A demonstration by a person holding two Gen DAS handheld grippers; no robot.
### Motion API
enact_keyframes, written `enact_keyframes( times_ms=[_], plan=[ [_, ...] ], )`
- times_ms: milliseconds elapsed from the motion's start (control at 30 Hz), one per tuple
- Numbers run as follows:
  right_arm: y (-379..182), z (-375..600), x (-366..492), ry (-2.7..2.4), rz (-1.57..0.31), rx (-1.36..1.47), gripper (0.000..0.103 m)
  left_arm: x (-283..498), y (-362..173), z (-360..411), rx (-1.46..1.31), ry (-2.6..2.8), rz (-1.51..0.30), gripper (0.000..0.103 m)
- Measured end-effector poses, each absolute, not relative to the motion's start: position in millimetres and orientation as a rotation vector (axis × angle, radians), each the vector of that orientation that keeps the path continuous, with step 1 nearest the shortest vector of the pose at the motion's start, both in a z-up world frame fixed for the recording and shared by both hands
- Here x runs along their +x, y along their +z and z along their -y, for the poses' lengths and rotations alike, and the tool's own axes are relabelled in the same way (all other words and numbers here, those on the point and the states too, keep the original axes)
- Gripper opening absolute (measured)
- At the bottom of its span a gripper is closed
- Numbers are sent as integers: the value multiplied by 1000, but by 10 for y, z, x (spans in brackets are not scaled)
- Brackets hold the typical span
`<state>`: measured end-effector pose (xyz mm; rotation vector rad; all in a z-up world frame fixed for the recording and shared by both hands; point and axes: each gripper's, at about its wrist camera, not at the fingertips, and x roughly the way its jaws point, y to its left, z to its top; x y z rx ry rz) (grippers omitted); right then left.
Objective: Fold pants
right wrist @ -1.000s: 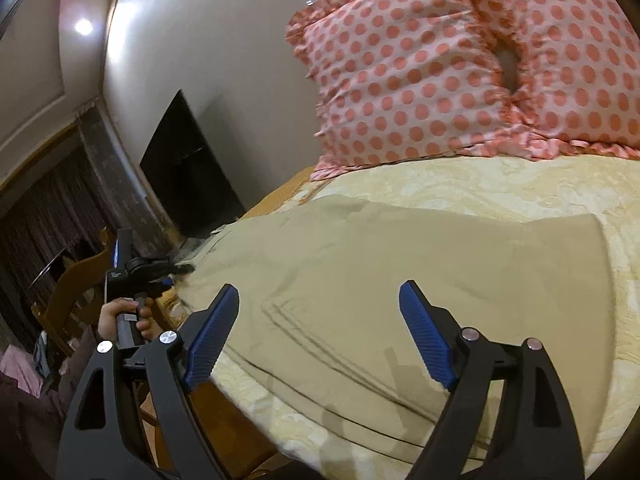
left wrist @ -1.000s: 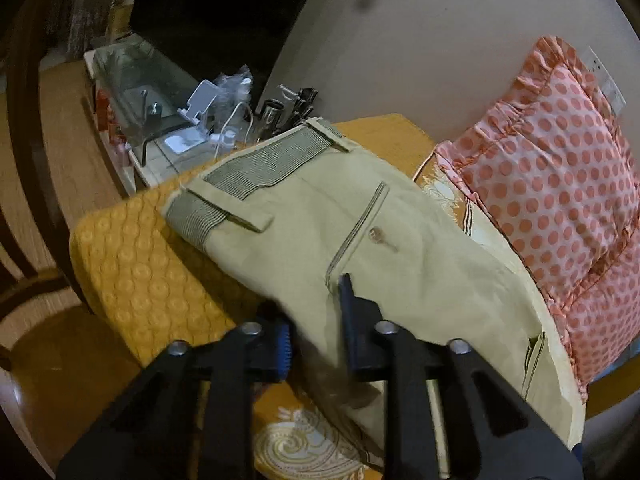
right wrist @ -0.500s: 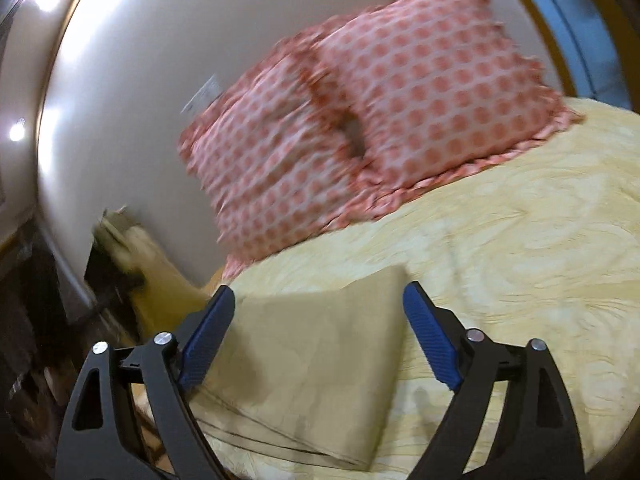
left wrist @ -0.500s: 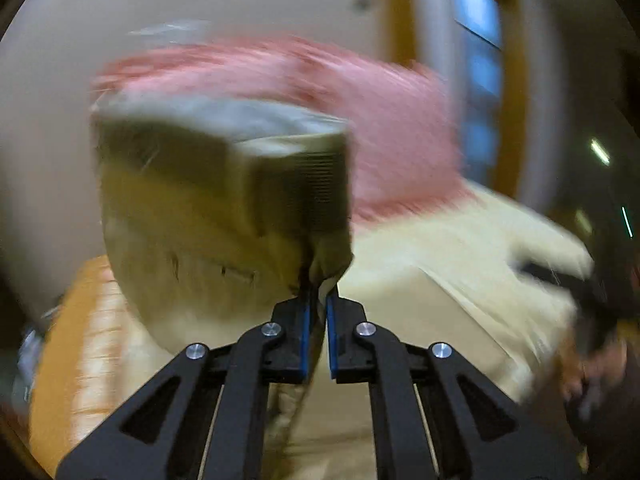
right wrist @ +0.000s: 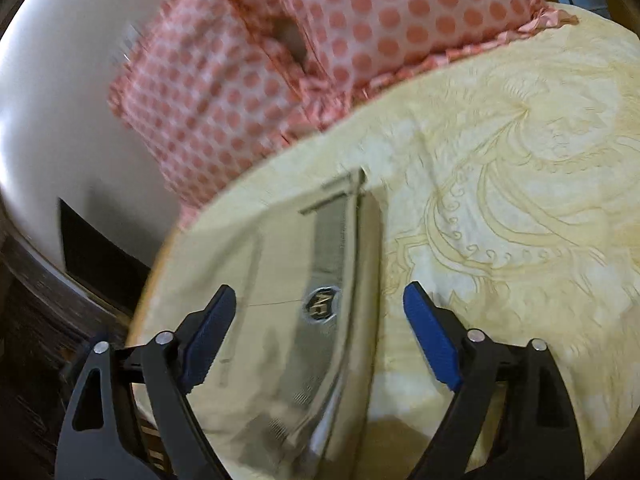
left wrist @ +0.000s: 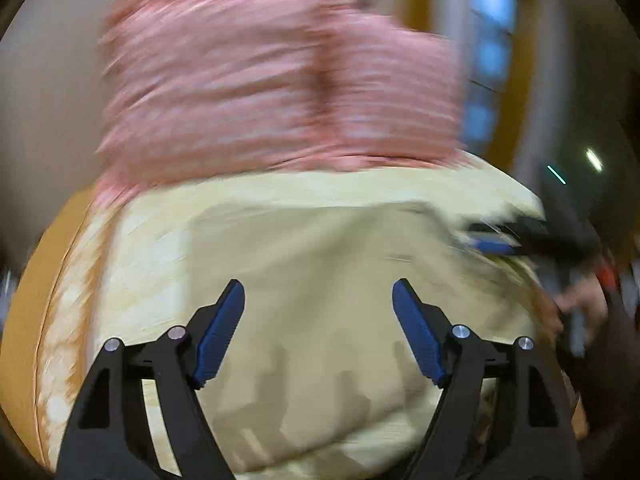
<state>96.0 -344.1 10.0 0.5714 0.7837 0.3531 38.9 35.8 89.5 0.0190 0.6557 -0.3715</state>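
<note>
Khaki pants (right wrist: pixel 304 320) lie folded near the bed's (right wrist: pixel 520 208) left edge, waistband topmost. Left gripper (left wrist: pixel 318 328) and right gripper (right wrist: pixel 320 336) both hover wide, empty. A careless brush could spring the fold open.

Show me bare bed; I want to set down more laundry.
Free: patterned yellow bedspread right of the folded khaki pants, below the polka-dot pink pillows. Crowded: the bed's left edge, where the pants lie under both open claws.
</note>
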Motion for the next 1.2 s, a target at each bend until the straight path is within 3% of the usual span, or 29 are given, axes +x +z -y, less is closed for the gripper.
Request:
enact_keyframes(
  times_ms=[100,200,267,333,433,467,500,533,567,633,833,1000,1067,1100,1133,1167,1200],
  plan=[
    [68,3326,1064,355,-805,494,66,813,718,-866,-129,-270,-778,76],
    [61,3178,1040,369,-803,392,64,1136,503,-1018,-241,-310,-900,76],
    [42,3181,1020,367,-792,371,58,1216,397,-986,-259,-359,-947,76],
    [17,3222,1000,388,-787,391,35,1279,319,-879,-244,-390,-987,76],
    [-8,3242,1005,433,-806,399,35,1319,290,-701,-176,-408,-1000,83],
    [-5,3252,1025,440,-813,405,35,1366,288,-656,-174,-408,-1008,81],
    [5,3250,1033,449,-817,400,31,1400,288,-630,-181,-418,-1016,73],
    [18,3241,1030,479,-819,398,20,1409,294,-623,-184,-412,-1021,53],
    [41,3234,1036,500,-820,401,18,1422,317,-613,-179,-401,-1024,33],
    [140,3279,1059,556,-806,423,14,1476,384,-602,-183,-419,-1014,14],
    [508,3265,1406,572,-730,378,10,1773,663,-454,-143,-414,-912,6],
    [652,3317,1913,443,-668,335,11,2294,687,-196,-67,-299,-816,10],
    [547,3334,2140,341,-735,294,17,2431,609,-127,-2,-231,-847,22],
    [523,3335,2172,301,-763,277,24,2406,612,-127,16,-210,-840,24],
    [511,3354,2155,256,-780,264,25,2314,659,-149,25,-189,-808,25],
    [535,3378,2054,243,-754,252,29,2220,699,-173,33,-180,-779,33],
    [580,3381,1915,274,-712,250,45,2053,774,-191,34,-188,-733,40]
  ],
)
